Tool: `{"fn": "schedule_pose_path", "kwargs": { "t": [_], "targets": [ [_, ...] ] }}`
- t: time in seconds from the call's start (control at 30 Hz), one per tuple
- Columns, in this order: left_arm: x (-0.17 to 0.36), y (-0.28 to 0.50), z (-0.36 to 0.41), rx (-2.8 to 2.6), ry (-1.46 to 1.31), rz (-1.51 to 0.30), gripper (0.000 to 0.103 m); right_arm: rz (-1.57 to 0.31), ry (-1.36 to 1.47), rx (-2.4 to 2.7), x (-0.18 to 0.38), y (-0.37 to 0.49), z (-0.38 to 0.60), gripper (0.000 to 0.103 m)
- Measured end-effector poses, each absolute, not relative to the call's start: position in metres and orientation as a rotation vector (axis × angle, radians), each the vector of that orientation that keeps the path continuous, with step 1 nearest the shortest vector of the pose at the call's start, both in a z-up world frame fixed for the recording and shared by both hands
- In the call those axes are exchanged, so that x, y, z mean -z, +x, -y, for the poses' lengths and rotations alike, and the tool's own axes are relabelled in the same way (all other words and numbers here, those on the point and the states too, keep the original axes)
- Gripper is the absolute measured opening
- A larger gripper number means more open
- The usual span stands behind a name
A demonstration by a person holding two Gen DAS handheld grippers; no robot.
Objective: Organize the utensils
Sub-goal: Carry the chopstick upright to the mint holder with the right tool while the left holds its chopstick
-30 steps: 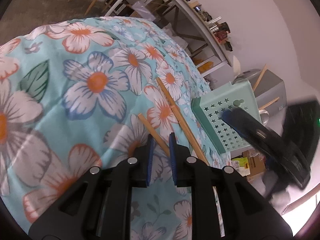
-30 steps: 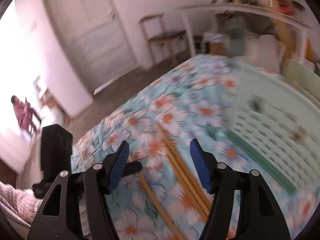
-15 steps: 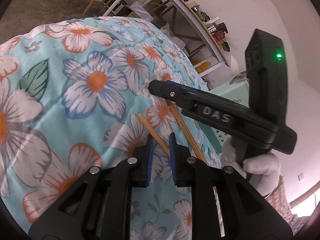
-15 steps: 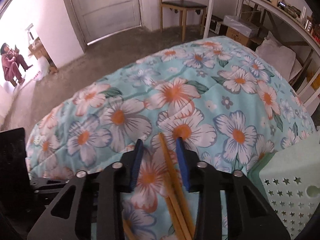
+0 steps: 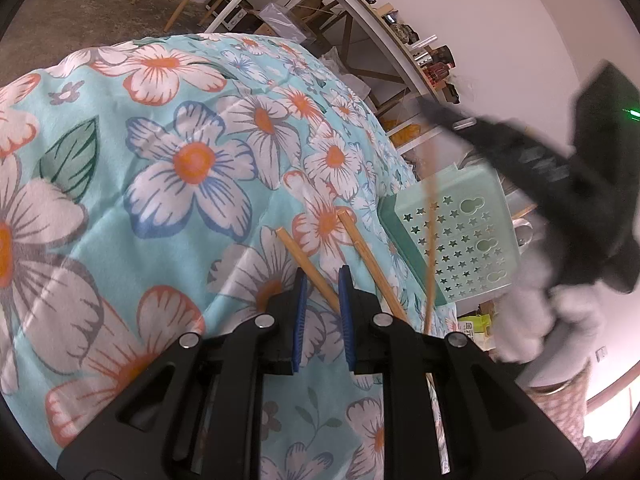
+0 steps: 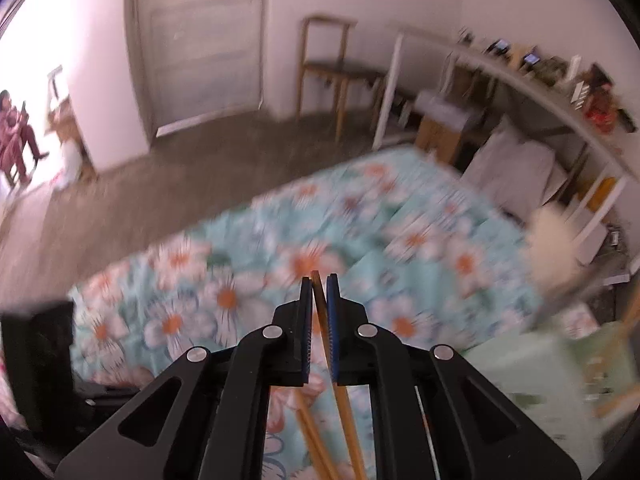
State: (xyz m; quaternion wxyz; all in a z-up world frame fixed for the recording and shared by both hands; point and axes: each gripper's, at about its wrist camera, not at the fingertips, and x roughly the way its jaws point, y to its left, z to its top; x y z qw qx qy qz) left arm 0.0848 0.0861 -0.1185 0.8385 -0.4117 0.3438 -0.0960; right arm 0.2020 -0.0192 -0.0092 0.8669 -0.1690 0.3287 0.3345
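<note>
My left gripper point(image 5: 322, 276) rests low on the floral bedspread point(image 5: 168, 184). Its pads stand narrowly apart with a wooden chopstick point(image 5: 298, 256) wedged slantwise between them. A second chopstick point(image 5: 370, 260) lies just to its right. My right gripper point(image 6: 319, 280) is raised above the bed, its jaws closing tight on a third chopstick point(image 6: 318, 300), pads pressing on it. In the left wrist view that chopstick point(image 5: 430, 240) hangs blurred in front of the mint-green star-punched basket point(image 5: 472, 240), under the blurred right gripper point(image 5: 432, 108).
The basket point(image 6: 532, 368) stands at the bed's right edge with thin sticks poking from it. Behind the bed a long shelf-desk point(image 5: 400, 40) carries small items. A wooden chair point(image 6: 332, 68) and a door point(image 6: 204, 40) stand across the floor. A person point(image 6: 16, 128) sits far left.
My right gripper came down over a chopstick on the bedspread, shut on it and lifted it up and rightwards. The left gripper and its chopstick have not moved.
</note>
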Motion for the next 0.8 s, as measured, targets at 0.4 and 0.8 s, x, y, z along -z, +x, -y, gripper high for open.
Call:
{"fn": "schedule_pose_path", "kwargs": {
  "t": [0.4, 0.8],
  "targets": [
    [0.119, 0.082, -0.083, 0.195, -0.865, -0.726, 0.016, -0.375, -0.033, -0.647, -0.072, 0.188, 0.095, 0.005],
    [0.119, 0.083, -0.08, 0.183, -0.854, -0.726, 0.016, -0.377, -0.031, -0.646, -0.043, 0.178, 0.103, 0.006]
  ]
}}
